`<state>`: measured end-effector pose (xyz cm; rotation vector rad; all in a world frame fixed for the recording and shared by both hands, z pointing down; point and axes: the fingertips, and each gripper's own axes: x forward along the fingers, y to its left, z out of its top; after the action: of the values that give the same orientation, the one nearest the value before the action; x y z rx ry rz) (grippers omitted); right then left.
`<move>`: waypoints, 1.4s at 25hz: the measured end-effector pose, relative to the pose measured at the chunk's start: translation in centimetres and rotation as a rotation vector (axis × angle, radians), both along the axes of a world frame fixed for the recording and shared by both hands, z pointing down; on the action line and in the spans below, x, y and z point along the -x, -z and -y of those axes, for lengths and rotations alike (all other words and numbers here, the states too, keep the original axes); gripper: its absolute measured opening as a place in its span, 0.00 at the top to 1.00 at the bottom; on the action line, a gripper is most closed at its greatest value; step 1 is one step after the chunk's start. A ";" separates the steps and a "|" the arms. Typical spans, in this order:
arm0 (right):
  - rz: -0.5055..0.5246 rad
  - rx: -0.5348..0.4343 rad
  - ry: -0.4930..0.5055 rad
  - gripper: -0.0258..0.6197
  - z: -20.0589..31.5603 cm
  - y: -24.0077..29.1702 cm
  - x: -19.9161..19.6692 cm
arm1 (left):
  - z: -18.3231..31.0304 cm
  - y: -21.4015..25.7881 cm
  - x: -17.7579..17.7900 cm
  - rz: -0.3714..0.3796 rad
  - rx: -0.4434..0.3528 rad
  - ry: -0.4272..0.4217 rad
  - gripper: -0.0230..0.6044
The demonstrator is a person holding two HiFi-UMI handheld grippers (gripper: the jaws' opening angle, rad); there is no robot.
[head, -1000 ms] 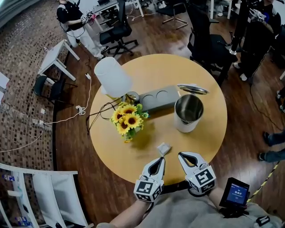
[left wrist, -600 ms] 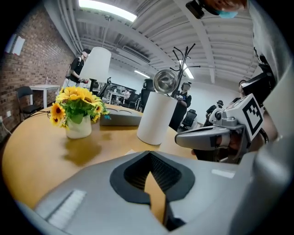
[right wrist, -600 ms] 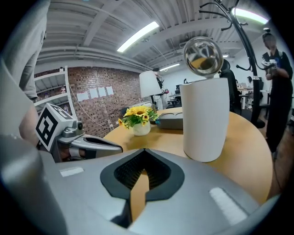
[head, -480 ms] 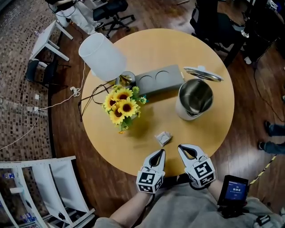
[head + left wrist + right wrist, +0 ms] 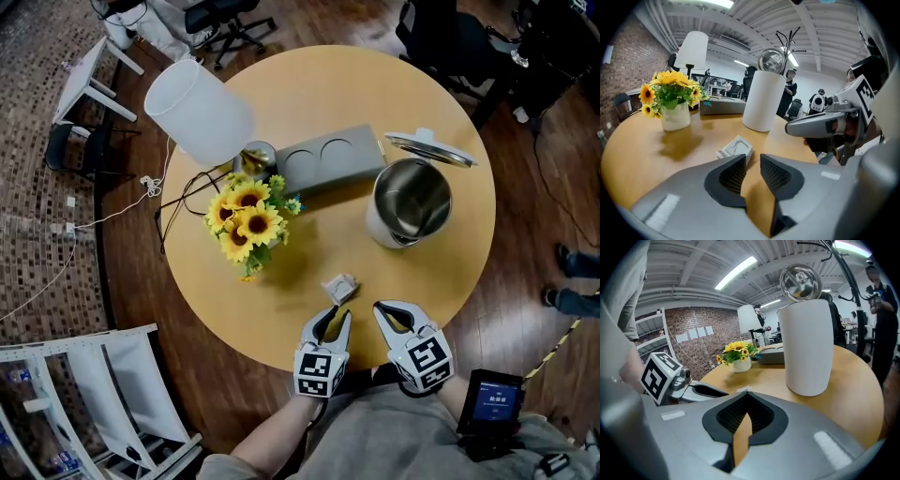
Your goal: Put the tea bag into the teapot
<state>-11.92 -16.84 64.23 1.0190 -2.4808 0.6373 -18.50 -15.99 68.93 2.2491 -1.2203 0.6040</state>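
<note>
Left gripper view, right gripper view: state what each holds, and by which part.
Nothing is held. The left gripper is opening its jaws with nothing between them; the tea bag lies on the table ahead. The right gripper is shut, empty.

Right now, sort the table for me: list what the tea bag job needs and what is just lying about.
For the job: tea bag; teapot, open; its lid, off beside it; left claw, opening, nothing between its jaws.
Lying about: sunflowers; white lamp; grey block.
</note>
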 end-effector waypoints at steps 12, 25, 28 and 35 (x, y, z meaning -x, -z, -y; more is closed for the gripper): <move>0.004 0.021 -0.012 0.95 0.7 -1.0 -1.2 | 1.4 -4.9 1.0 0.263 0.045 -0.031 0.74; 0.005 0.009 -0.019 0.95 0.9 -0.6 -1.6 | 1.5 -4.5 0.7 0.221 0.034 -0.025 0.95; 0.002 -0.007 -0.025 0.95 0.8 0.5 -2.0 | 1.7 -3.2 0.2 0.202 0.016 -0.024 0.95; 0.002 -0.075 -0.048 0.95 1.3 3.6 -2.5 | 2.5 1.0 -0.5 0.149 -0.052 -0.023 0.96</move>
<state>-9.42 -18.17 60.60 1.1094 -2.5053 0.5631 -18.02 -18.52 67.96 2.2987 -1.2960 0.7688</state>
